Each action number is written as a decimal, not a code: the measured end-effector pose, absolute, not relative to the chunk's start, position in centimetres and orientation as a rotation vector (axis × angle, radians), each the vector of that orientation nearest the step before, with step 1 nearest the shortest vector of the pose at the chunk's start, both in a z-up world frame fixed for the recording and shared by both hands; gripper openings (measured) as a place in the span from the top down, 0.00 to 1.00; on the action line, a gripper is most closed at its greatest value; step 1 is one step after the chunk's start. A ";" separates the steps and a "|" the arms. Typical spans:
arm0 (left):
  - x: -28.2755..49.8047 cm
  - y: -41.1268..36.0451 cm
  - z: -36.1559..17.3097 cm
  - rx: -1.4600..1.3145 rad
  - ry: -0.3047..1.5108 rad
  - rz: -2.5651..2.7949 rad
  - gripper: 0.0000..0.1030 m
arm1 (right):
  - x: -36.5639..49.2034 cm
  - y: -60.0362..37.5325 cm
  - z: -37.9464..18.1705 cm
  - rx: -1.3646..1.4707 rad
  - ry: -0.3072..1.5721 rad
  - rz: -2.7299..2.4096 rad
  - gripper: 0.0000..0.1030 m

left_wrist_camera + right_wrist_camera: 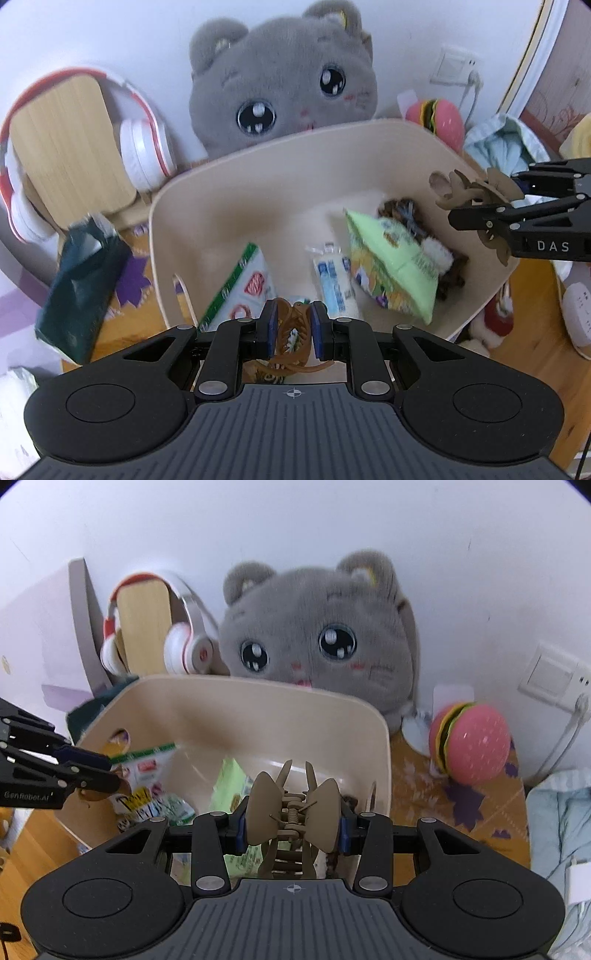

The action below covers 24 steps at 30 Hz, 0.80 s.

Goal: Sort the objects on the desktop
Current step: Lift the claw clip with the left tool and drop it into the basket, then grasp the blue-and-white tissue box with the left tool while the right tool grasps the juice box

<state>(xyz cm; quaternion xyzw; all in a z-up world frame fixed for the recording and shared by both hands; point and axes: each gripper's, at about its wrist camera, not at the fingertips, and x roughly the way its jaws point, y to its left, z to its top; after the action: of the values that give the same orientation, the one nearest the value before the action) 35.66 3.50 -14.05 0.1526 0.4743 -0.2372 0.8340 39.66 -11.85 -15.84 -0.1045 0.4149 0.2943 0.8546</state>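
A beige plastic bin (pixel 258 173) stands in front of me and shows in the right wrist view too (pixel 258 701). It holds a green snack bag (pixel 391 266), a white and blue tube (pixel 334 284), a green and white packet (pixel 240 291) and a dark fuzzy item (pixel 450 273). My left gripper (pixel 293 328) is shut on an amber hair claw clip (pixel 291 332) above the bin's near edge. My right gripper (pixel 291 823) is shut on a tan hair claw clip (pixel 291 812) over the bin's right side; it also shows in the left wrist view (pixel 480 206).
A grey cat plush (pixel 284 81) sits behind the bin against the wall. White and red headphones (pixel 144 147) hang on a wooden stand (pixel 66 147) at the left. A dark green pouch (pixel 81 284) lies left of the bin. A pink burger toy (pixel 469 742) and a light blue cloth (pixel 561 827) are at the right.
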 end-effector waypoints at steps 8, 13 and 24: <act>35.3 3.2 -15.9 0.324 1.060 -0.500 0.82 | 39.4 -10.6 -17.6 -0.263 0.912 0.632 0.61; 34.5 3.1 -15.3 0.335 1.035 -0.480 0.61 | 39.4 -10.3 -18.1 -0.272 0.945 0.640 0.50; 32.8 4.1 -13.9 0.324 0.989 -0.467 0.34 | 37.6 -11.7 -16.9 -0.233 0.868 0.658 0.16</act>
<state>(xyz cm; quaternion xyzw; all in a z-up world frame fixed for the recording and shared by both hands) 32.83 4.10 -13.86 0.1533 0.4683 -0.2208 0.8417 37.58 -11.74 -16.90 -0.1106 0.4119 0.3125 0.8488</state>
